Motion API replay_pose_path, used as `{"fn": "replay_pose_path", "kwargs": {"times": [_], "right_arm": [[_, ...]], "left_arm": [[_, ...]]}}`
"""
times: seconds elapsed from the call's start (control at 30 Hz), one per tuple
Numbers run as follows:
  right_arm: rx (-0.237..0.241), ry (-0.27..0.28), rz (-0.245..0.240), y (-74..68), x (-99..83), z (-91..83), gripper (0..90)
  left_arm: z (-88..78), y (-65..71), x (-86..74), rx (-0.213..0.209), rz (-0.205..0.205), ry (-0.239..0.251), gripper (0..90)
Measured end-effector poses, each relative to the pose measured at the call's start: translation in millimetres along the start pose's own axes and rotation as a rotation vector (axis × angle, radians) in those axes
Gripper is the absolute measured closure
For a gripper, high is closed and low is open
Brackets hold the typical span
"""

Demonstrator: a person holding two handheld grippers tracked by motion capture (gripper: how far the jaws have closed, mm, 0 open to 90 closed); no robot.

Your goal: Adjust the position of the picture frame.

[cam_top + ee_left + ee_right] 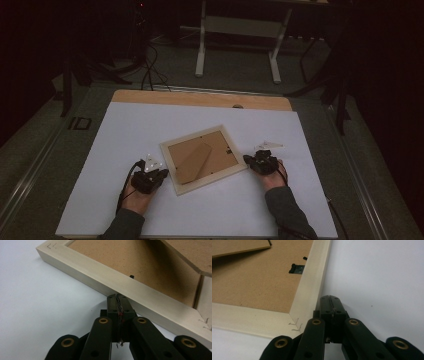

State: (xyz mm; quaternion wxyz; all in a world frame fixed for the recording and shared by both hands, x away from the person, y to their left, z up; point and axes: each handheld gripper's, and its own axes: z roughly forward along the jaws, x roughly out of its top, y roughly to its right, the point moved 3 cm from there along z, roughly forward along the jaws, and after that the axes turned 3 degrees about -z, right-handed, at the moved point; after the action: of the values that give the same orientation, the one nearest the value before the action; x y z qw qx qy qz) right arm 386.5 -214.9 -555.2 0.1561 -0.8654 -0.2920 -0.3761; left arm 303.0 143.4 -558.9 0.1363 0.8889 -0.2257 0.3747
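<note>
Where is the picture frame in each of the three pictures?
High view: the picture frame lies face down, tilted, mid-table between the two grippers.
Left gripper view: its pale rail runs from upper left to lower right, just past the shut jaws.
Right gripper view: its corner sits left of the shut jaws.
Shared landmark: the brown backing board.

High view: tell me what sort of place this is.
Probably a dim lab or recording workspace, not a home: a white work board on a wooden table, loose cables on the carpeted floor, and a bare desk frame behind.
</note>
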Motion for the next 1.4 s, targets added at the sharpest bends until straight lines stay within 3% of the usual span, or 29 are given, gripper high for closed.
{"fn": "replay_pose_path", "kwargs": {"times": [0.13, 0.3, 0.47, 0.9, 1.03, 1.17, 1.4], "right_arm": [[0.007, -0.001, -0.004, -2.6, -3.2, -3.4, 89.9], [0.011, -0.001, -0.003, -5.4, -5.5, -5.6, 89.9], [0.028, -0.006, -0.024, -12.7, -9.0, -9.2, 90.0], [0.038, 0.011, -0.002, -25.4, -18.1, -15.8, 90.0], [0.050, 0.007, -0.006, -31.1, -20.3, -18.0, 90.0], [0.054, 0.002, -0.027, -37.9, -21.3, -19.1, 90.0], [0.058, -0.001, -0.043, -45.3, -21.9, -19.7, 90.0]], "left_arm": [[0.4, -1.0, 1.0, -0.002, -0.011, -0.006, 90.0], [2.9, -1.4, 6.6, 0.040, 0.009, -0.030, 90.0], [7.2, -12.3, 9.9, 0.031, -0.052, -0.014, 90.0], [11.7, -22.8, 11.7, 0.027, -0.111, 0.018, 90.0], [13.9, -26.4, 17.6, 0.063, -0.087, -0.009, 90.0], [16.3, -33.5, 18.7, 0.051, -0.130, 0.006, 90.0], [19.5, -38.4, 24.6, 0.078, -0.117, -0.012, 90.0]]}}
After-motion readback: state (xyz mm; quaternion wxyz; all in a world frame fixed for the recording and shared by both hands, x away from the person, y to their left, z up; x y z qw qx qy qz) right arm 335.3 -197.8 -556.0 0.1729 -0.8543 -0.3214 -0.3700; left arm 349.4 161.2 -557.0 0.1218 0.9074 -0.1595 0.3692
